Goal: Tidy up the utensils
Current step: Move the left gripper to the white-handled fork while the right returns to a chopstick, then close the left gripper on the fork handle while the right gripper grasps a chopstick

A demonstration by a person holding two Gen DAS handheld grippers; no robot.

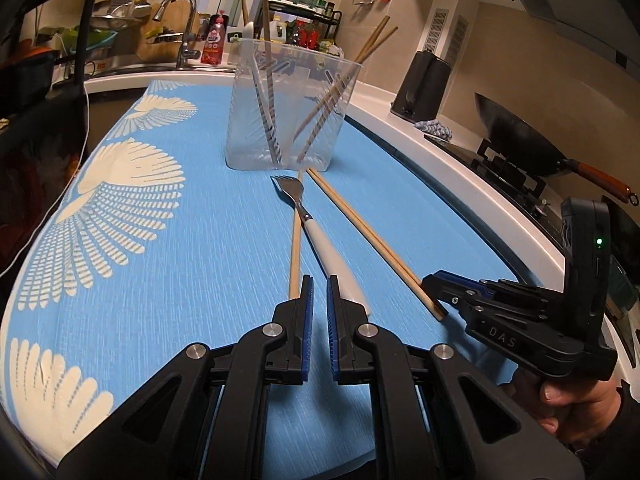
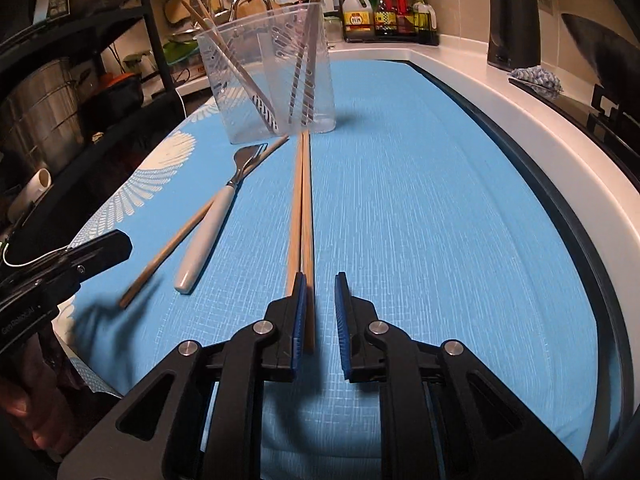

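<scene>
The blue patterned mat (image 1: 168, 280) covers the worktop and carries all items under inspection. At its far end stands the clear plastic holder (image 1: 286, 108), upright, already containing several chopsticks and a white-handled utensil leaning against its walls; it looks light and likely to tip or slide if struck at the rim. On the mat in front of it lie the remaining pieces: a fork (image 1: 316, 232) with a white handle and metal tines pointing toward the holder, a pair of chopsticks (image 2: 303, 208) lying side by side, and a single chopstick (image 1: 295, 248) passing beneath the fork's neck. The fork appears rigid, smooth and somewhat slippery; its thick handle offers the best purchase. The chopsticks appear stiff, light and thin, lying flat, so a pinch near the close ends, across both sticks together, seems advisable. The left gripper (image 1: 320, 300) is clenched nearly tight and empty, poised just above the fork's handle end. The right gripper (image 2: 321, 312) stands narrowly parted, holding nothing, with the near ends of the paired chopsticks against its left pad. Both tongs would need to open before any pickup.
</scene>
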